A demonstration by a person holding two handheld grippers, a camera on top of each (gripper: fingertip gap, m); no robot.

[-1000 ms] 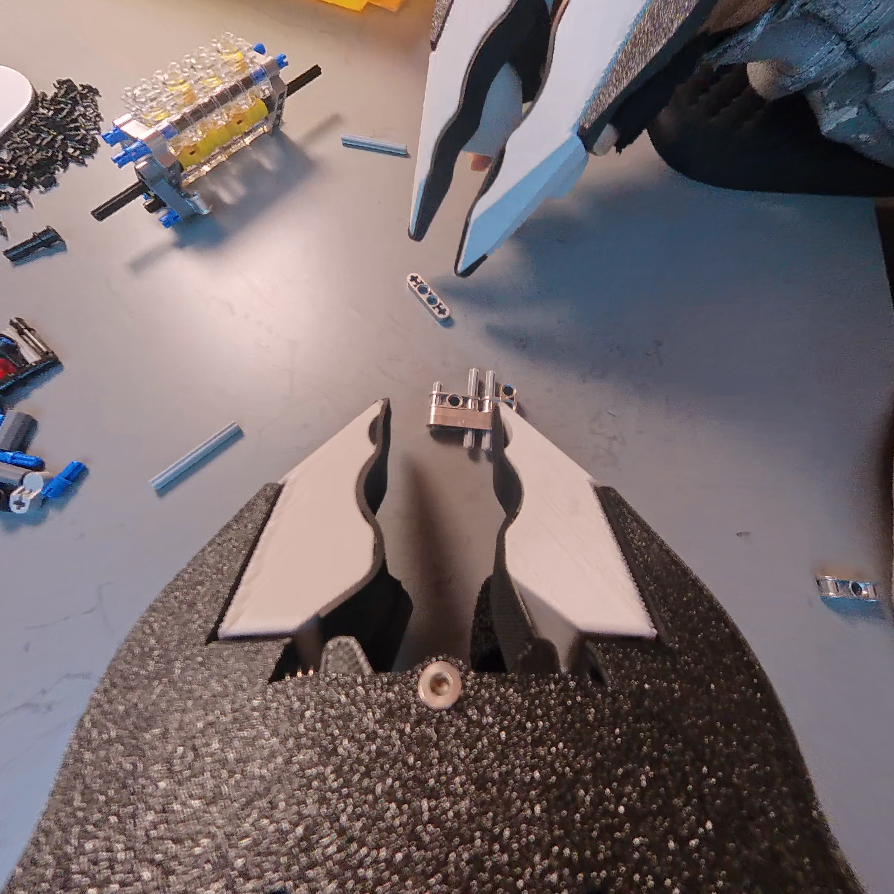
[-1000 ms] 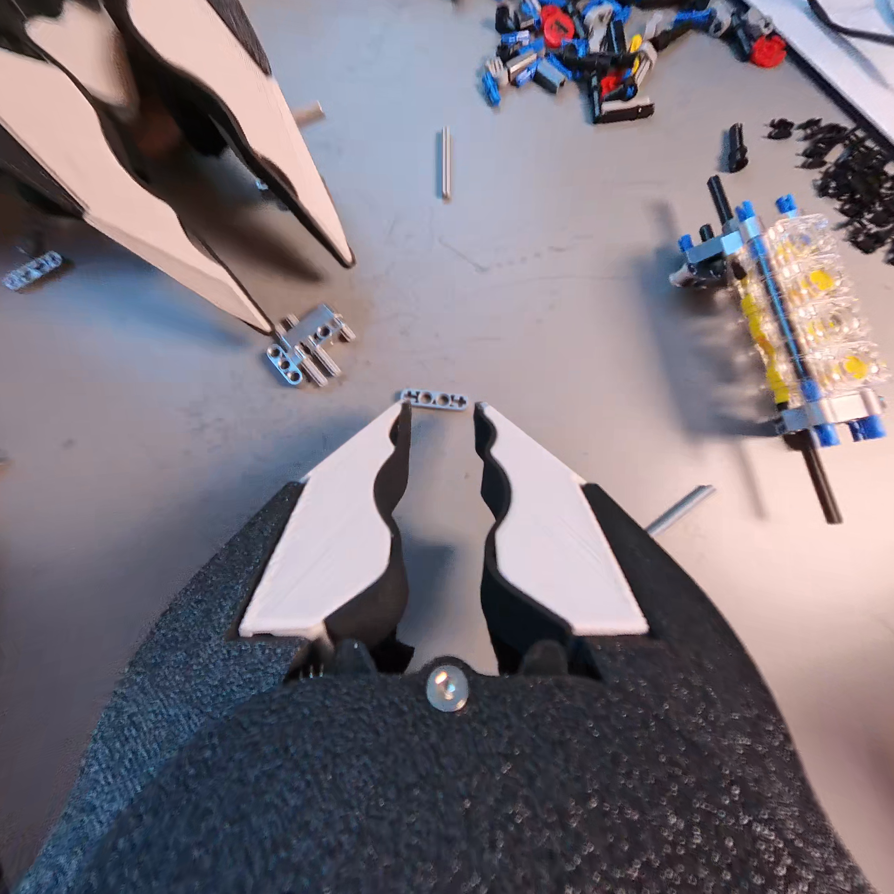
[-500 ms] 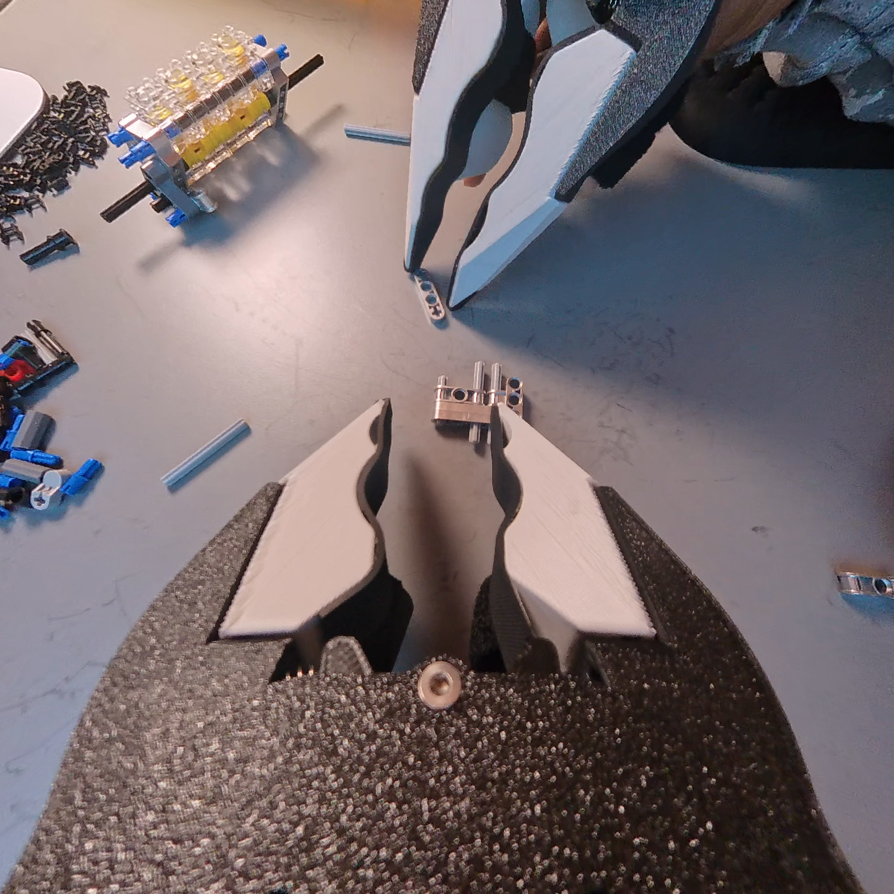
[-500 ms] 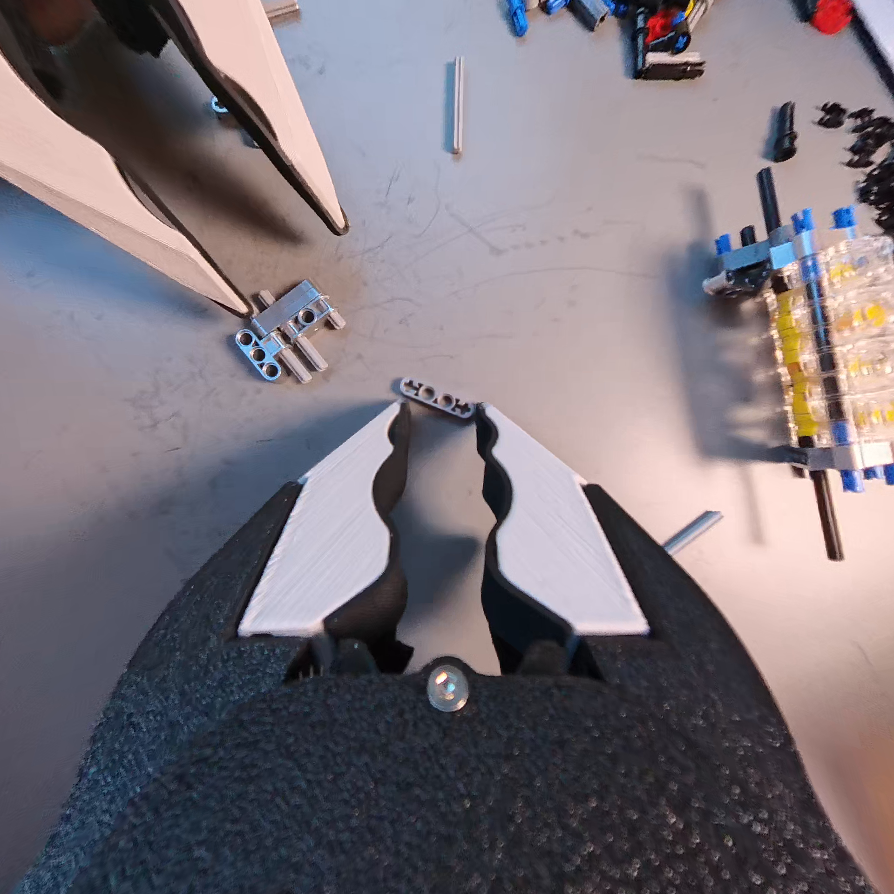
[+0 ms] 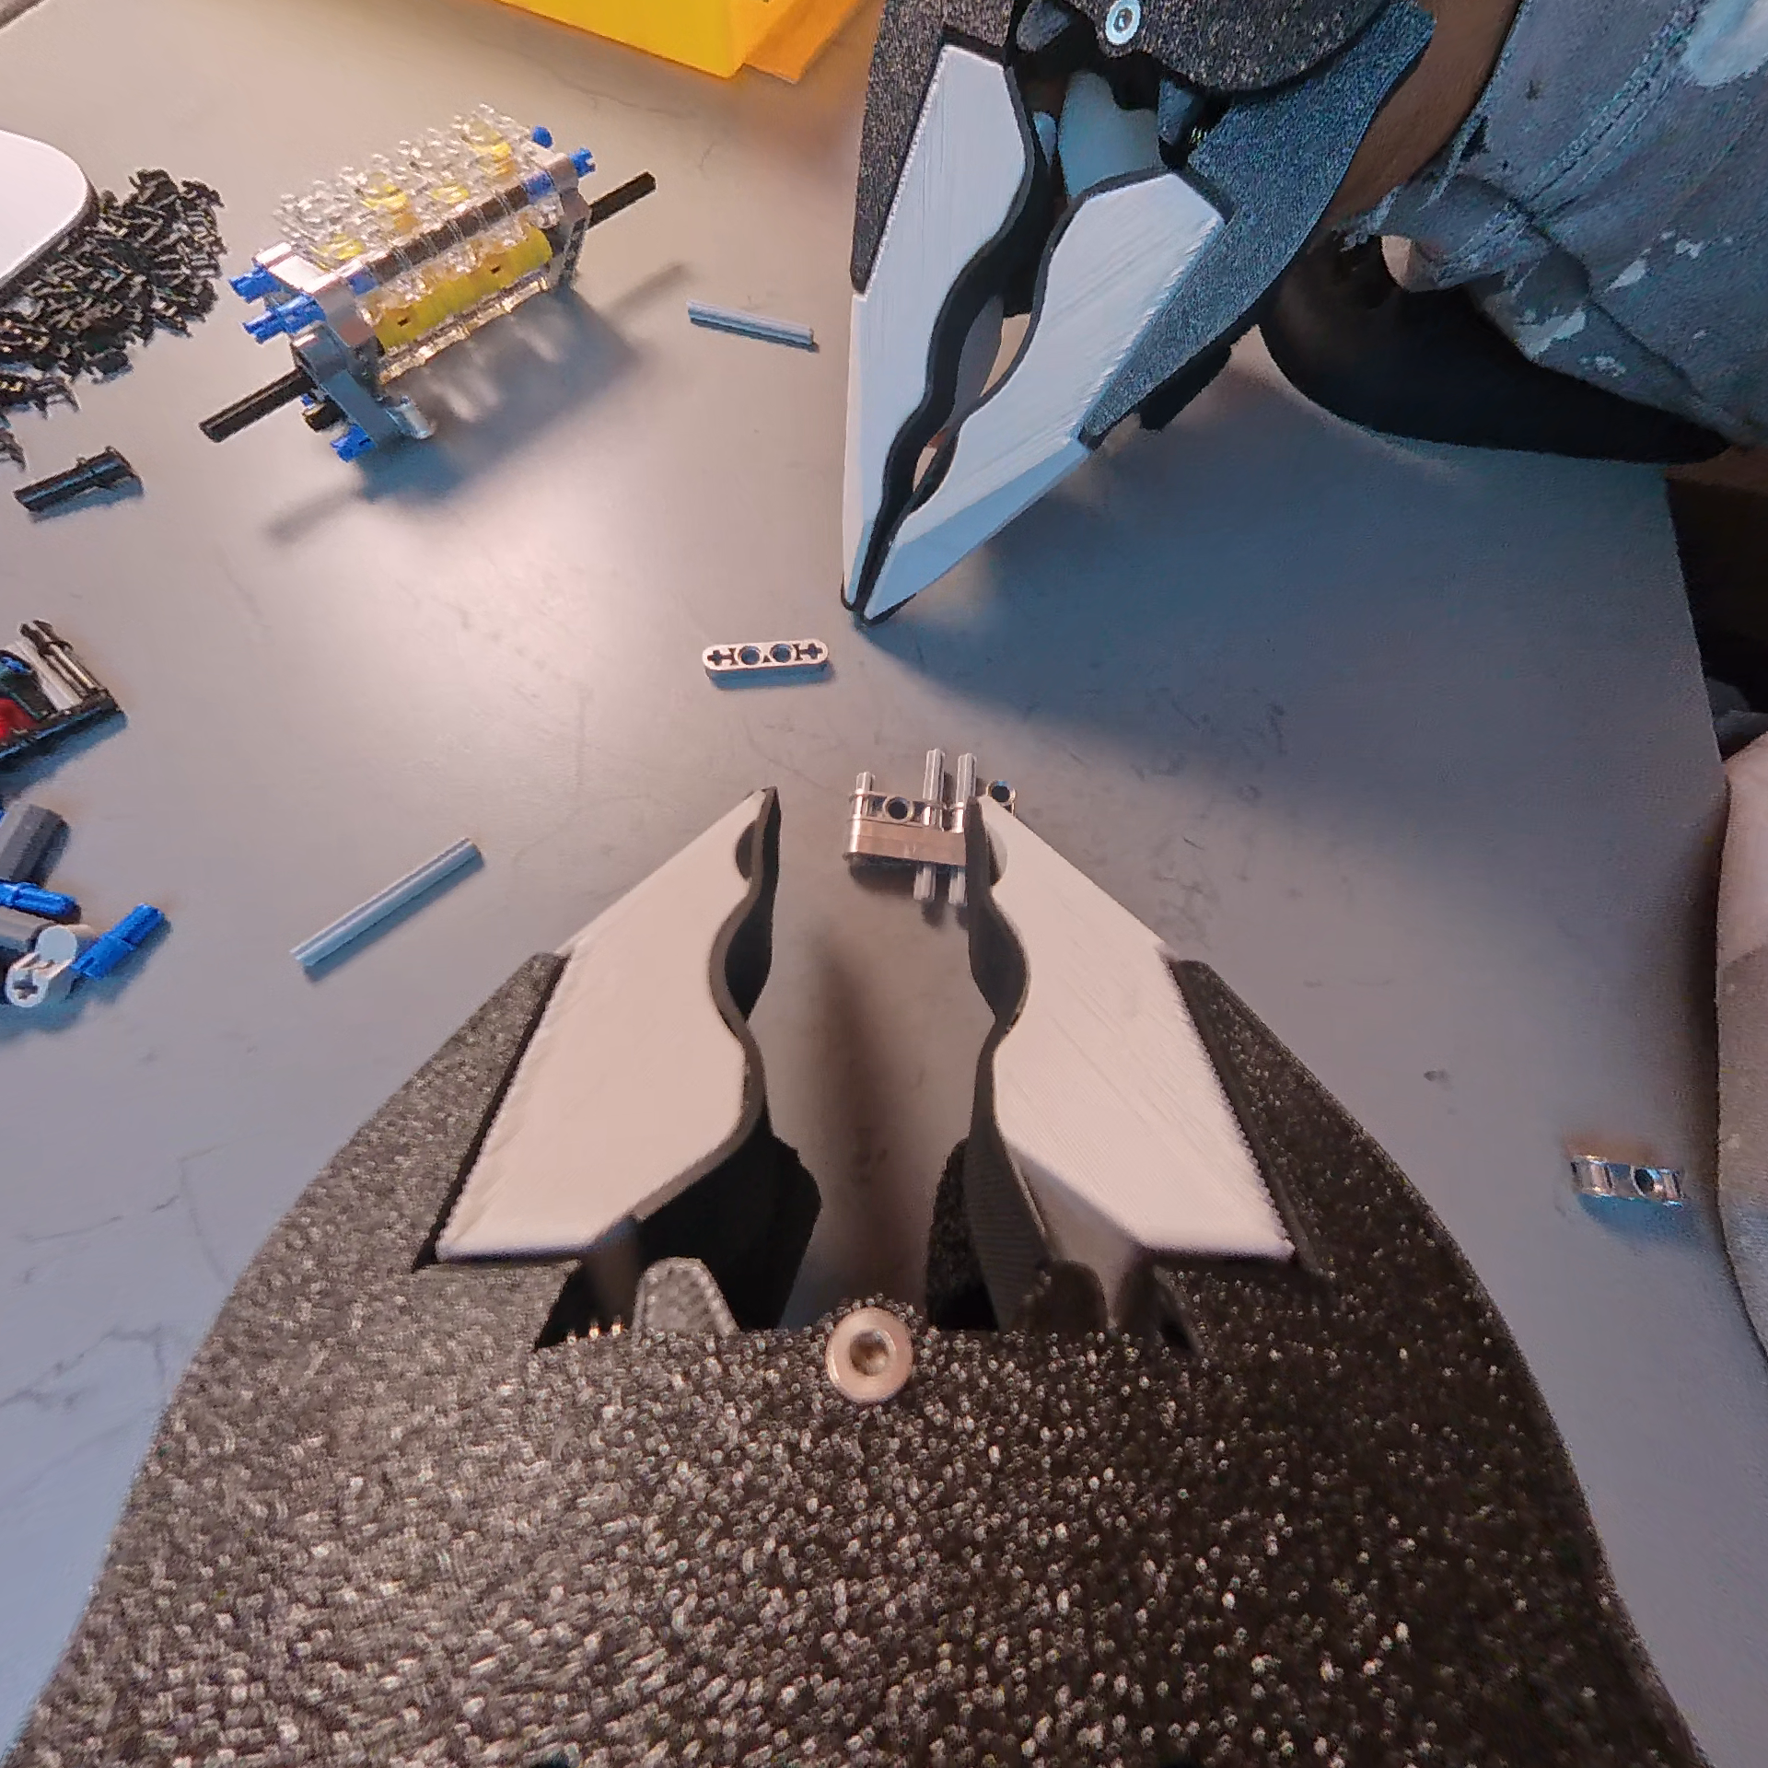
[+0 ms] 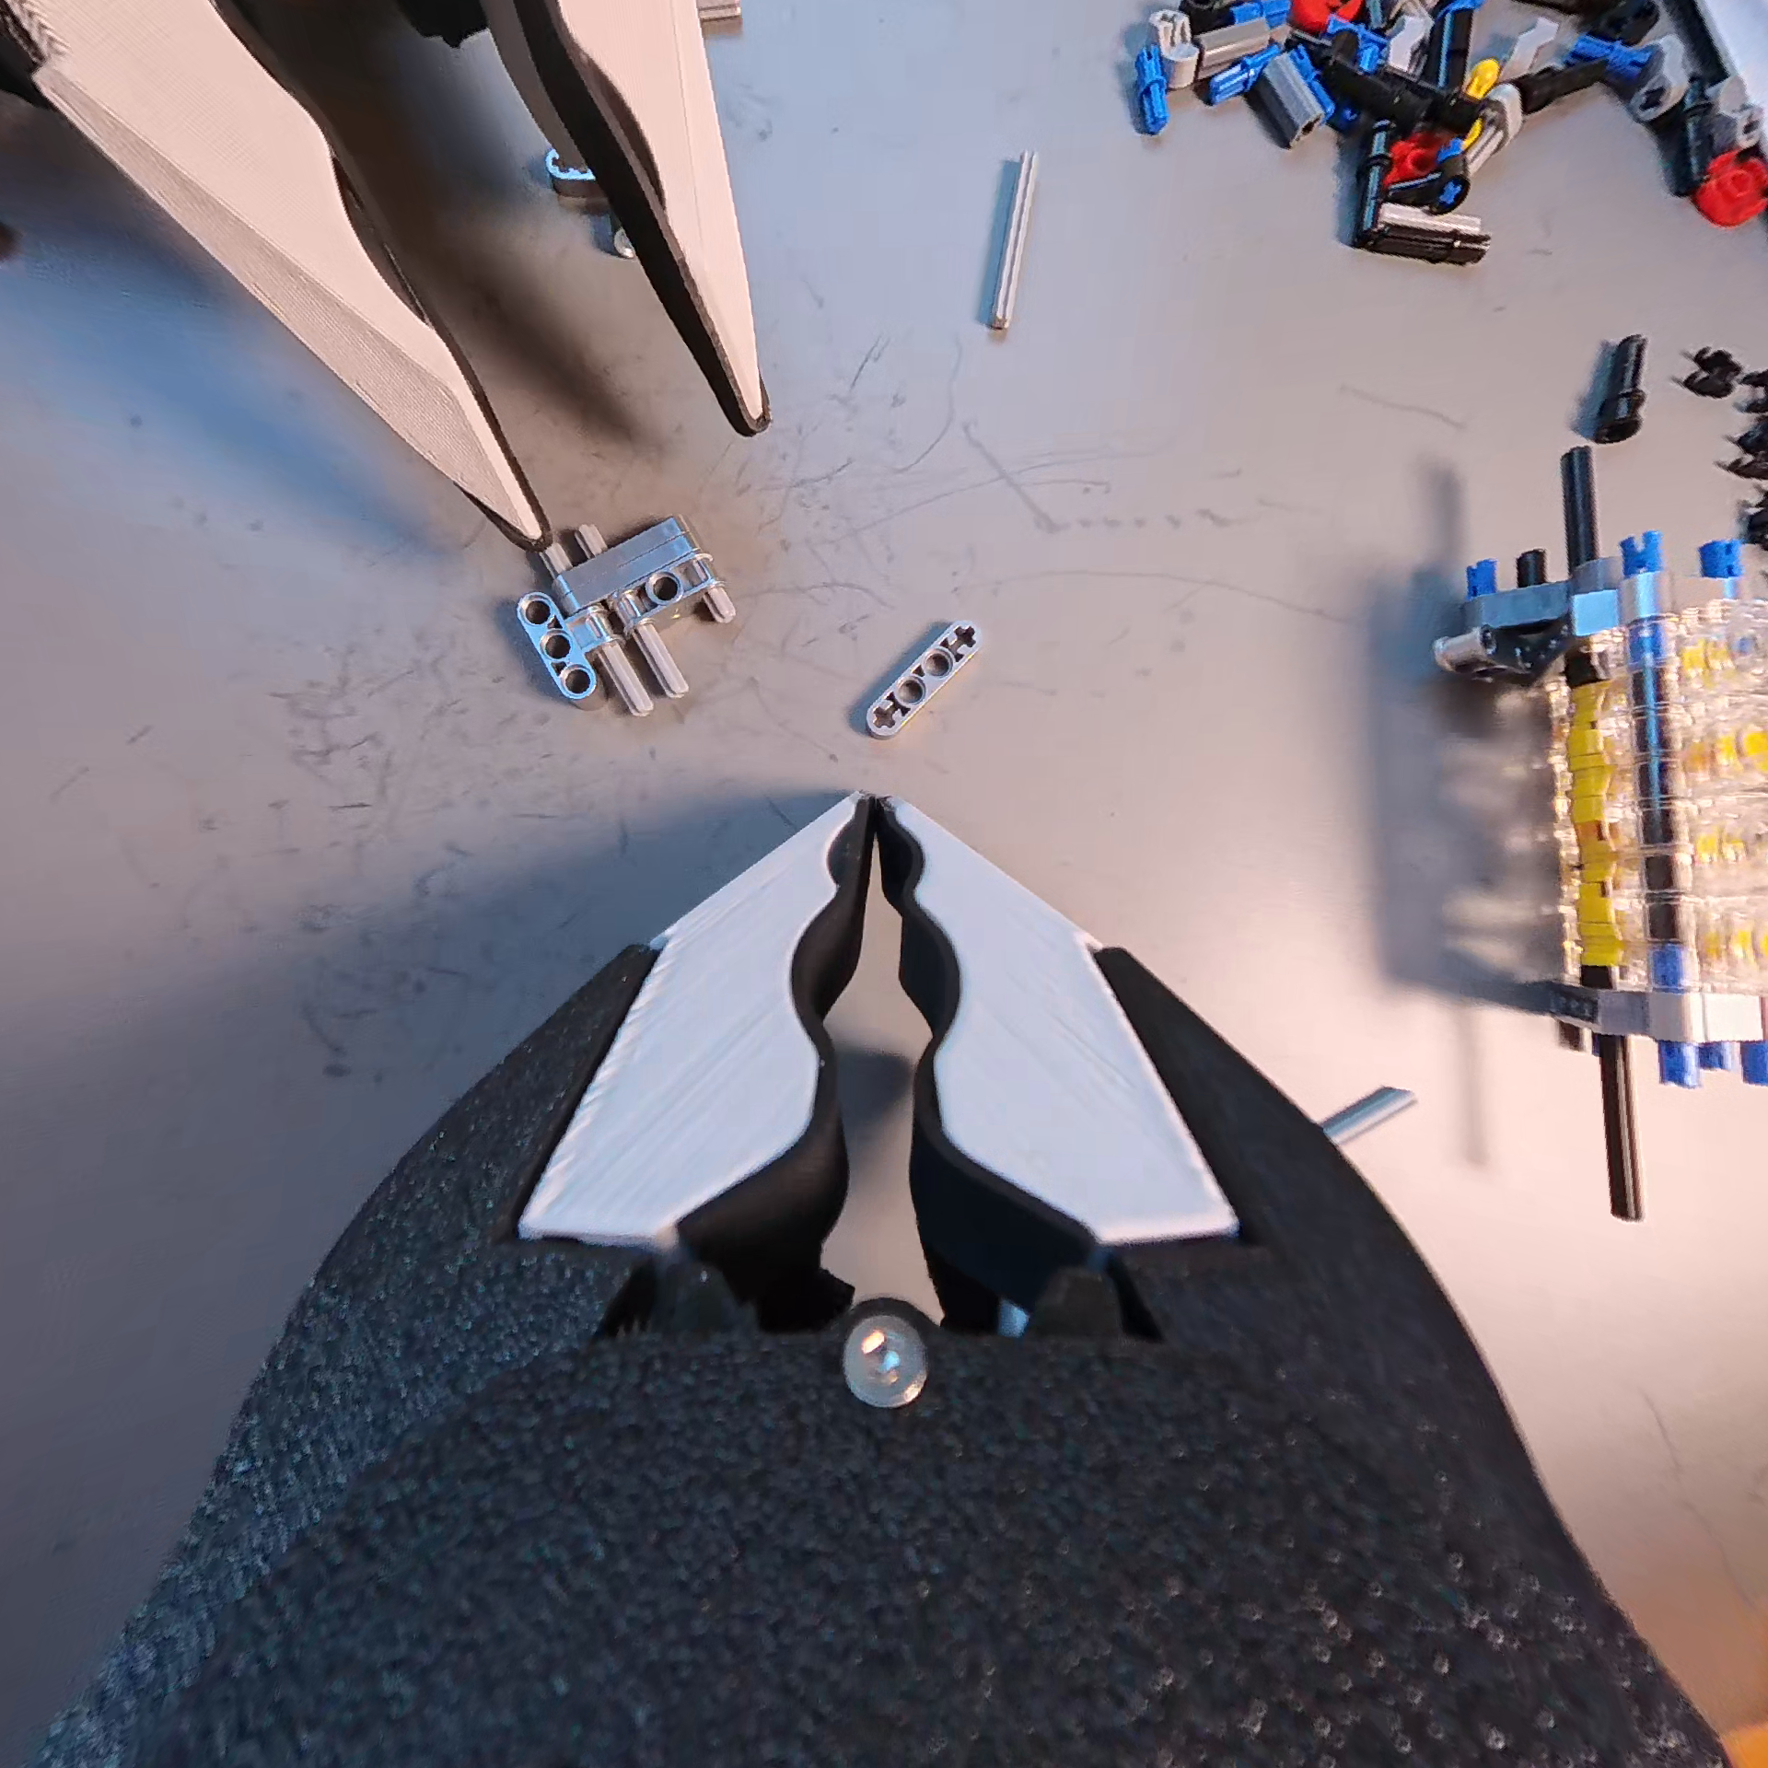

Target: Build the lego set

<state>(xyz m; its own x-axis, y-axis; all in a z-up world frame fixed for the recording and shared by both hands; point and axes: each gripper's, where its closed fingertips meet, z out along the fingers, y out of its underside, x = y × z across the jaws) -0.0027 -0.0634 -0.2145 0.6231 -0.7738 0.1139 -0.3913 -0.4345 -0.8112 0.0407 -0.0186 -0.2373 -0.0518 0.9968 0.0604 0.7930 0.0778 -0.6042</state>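
My left gripper (image 5: 875, 804) is open and low over the grey table. A small grey assembly of beams and pins (image 5: 909, 828) lies between its tips, against the right fingertip (image 5: 981, 813). My right gripper (image 6: 872, 802) is shut and empty, tips at the table. A thin flat grey beam with holes (image 6: 923, 679) lies loose just beyond them. In the left wrist view the right gripper (image 5: 861, 603) stands just right of that beam (image 5: 765, 655). In the right wrist view the left gripper (image 6: 643, 478) straddles the assembly (image 6: 622, 622).
A block of clear and yellow bricks on a black axle (image 5: 430, 287) (image 6: 1646, 813) stands aside. Grey axles (image 5: 383, 904) (image 6: 1011, 239), black pins (image 5: 105, 268), a pile of mixed parts (image 6: 1435, 115) and a small grey connector (image 5: 1626, 1179) lie around. A sleeve (image 5: 1579, 191) is behind. Tip to tip, the grippers are about 7 centimetres apart. About 15 centimetres separates my left fingertips from the small grey connector (image 5: 1626, 1179).
My right gripper has closed. The flat beam that lay across its tips has turned and now lies free a little ahead of them. The left gripper has stayed open by the assembly.
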